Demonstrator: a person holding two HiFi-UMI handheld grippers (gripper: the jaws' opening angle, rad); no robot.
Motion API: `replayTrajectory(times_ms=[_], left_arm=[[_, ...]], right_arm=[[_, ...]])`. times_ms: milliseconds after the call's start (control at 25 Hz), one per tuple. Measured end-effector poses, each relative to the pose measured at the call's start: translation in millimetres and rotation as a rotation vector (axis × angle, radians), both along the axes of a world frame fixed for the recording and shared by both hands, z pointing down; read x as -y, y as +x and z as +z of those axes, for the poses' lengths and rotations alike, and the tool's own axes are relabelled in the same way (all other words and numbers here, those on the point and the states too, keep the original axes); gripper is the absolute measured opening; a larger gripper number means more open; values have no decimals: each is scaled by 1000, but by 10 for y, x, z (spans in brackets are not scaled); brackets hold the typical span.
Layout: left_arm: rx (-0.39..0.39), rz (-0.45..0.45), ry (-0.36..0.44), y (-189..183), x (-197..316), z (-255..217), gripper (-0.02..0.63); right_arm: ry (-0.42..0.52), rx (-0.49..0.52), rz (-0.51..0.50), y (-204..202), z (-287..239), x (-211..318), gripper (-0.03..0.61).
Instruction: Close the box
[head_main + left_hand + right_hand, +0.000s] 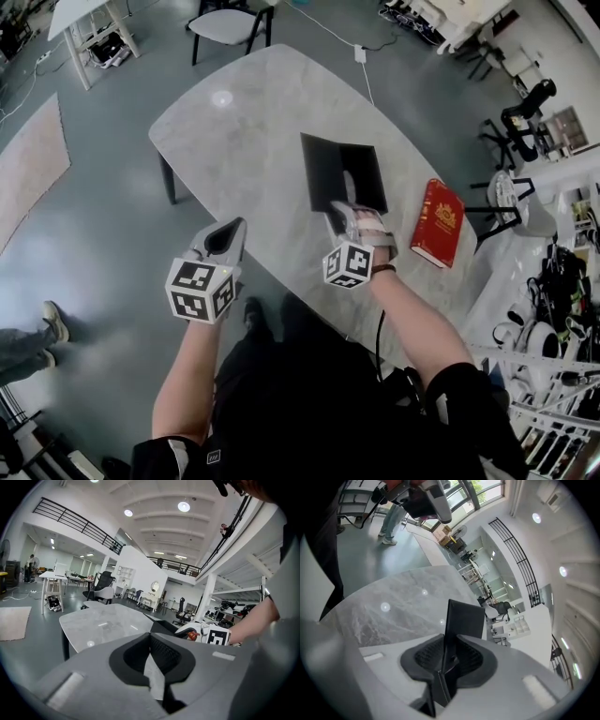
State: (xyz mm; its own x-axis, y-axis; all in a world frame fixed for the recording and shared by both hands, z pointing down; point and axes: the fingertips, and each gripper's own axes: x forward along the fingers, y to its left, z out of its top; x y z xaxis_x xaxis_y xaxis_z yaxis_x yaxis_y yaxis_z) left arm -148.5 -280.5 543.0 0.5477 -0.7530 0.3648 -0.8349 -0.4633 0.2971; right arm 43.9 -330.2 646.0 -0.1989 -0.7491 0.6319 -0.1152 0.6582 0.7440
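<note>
Head view, box place: black box (339, 173) is seen lying on the right half of the marble table (244, 122). A red book (438, 223) lies to its right, near but apart.
Jaws, right: right gripper (342, 212) is set at the box's near edge. In the right gripper view its jaws are pinched on a thin dark lid panel (464, 616), which is seen edge-on and raised btw the pads (471, 657).
Jaws, left: left gripper (234, 228) is held off the table's near-left edge, well apart from the box. Its jaws are pressed together w/ nothing btw them.
Weight: judged light, prob. card, so one gripper should be enough for the lid panel.
Stiffness: panel looks flat & rigid, and no sag is seen. Where it hinges cannot be told.
Surface: matte black, no gloss. Slip is judged unlikely under the textured pads.
Fragility: the thin edge could be dented or creased if squeezed hard.
Grip spot: free edge of the lid panel, approx mid-width, as it is held now. The base may need to be steadied, since a light box can be dragged on smooth stone.
Shapes: box is rectangular & low. Table is rounded, grey-veined & polished. Book is hard-cover w/ gold print.
</note>
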Motion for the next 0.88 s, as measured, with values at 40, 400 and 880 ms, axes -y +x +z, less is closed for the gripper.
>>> replayTrajectory(times_ms=[40,400,880], left_arm=[[-1,3,2,0,-2,-12,6],[-32,23,13,0,-10,-167,6],[-9,6,25,256,49,-429,6]], right_arm=[[4,13,15,8,-35,9,84],[-69,175,193,123,-229,70,94],[-198,456,338,458,-504,129,109]])
